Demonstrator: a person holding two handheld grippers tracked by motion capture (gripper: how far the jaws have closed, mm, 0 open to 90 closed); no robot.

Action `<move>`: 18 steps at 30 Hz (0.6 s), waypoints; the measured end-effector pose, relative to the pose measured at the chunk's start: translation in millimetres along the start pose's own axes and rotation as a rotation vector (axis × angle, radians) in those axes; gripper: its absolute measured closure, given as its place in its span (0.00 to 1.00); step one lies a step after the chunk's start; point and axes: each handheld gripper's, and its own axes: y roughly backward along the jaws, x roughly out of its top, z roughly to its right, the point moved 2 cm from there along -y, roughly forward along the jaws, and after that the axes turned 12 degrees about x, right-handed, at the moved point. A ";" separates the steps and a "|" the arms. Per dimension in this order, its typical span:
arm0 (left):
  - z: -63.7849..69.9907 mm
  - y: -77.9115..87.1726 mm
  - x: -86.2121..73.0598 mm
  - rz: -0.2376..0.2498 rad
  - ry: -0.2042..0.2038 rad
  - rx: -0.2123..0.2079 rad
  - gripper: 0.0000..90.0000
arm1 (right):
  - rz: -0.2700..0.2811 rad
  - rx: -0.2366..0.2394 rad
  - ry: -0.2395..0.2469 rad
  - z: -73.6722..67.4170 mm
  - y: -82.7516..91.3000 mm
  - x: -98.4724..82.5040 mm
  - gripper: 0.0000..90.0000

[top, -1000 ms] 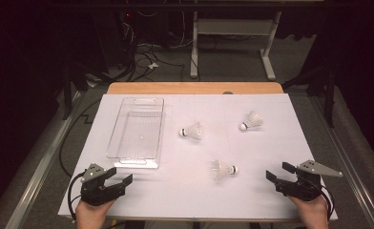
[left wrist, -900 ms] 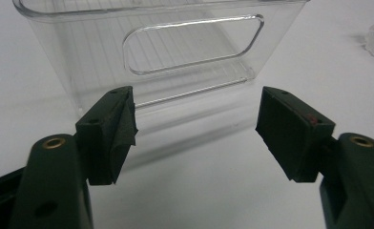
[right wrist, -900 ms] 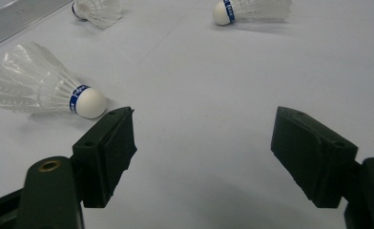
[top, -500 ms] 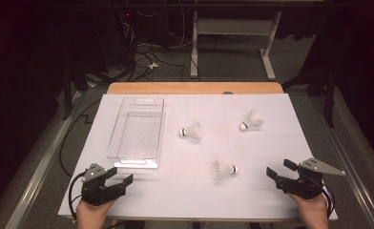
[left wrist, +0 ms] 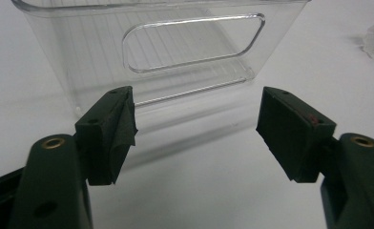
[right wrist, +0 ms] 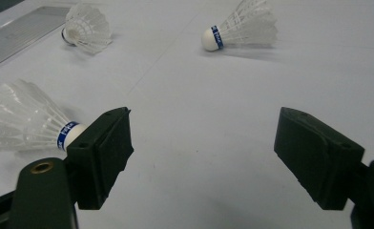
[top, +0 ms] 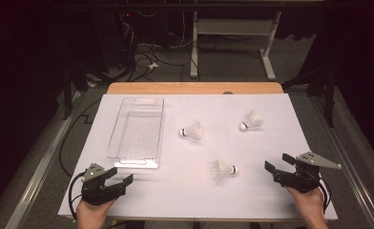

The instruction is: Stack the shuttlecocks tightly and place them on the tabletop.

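left tongs [top: 119, 179]: jaws spread wide, holding nothing, near table's near-left corner, just short of the clear tray [top: 137, 131] | right tongs [top: 278, 164]: jaws wide apart, holding nothing, near near-right corner | nearest shuttlecock [top: 222, 170]: lying on table just left of right tongs, untouched

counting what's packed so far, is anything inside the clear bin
Nothing visible inside the bin: its ribbed floor shows bare through the clear walls. All three shuttlecocks lie outside on the table. No part of the inside is covered.
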 end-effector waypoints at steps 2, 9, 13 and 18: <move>0.2 0.2 -0.1 0.001 0.001 0.000 0.34 | -0.001 0.004 -0.002 -0.5 -2.5 1.5 0.23; -0.3 0.6 -0.1 0.003 0.004 -0.002 0.34 | -0.004 0.020 -0.008 -3.3 -11.1 7.0 0.23; -0.2 1.0 -0.2 0.007 0.004 0.001 0.34 | -0.017 0.029 -0.003 -5.2 -18.0 11.5 0.25; -0.2 1.6 -0.2 0.012 -0.001 0.003 0.34 | -0.032 0.034 0.006 -4.3 -26.7 15.7 0.27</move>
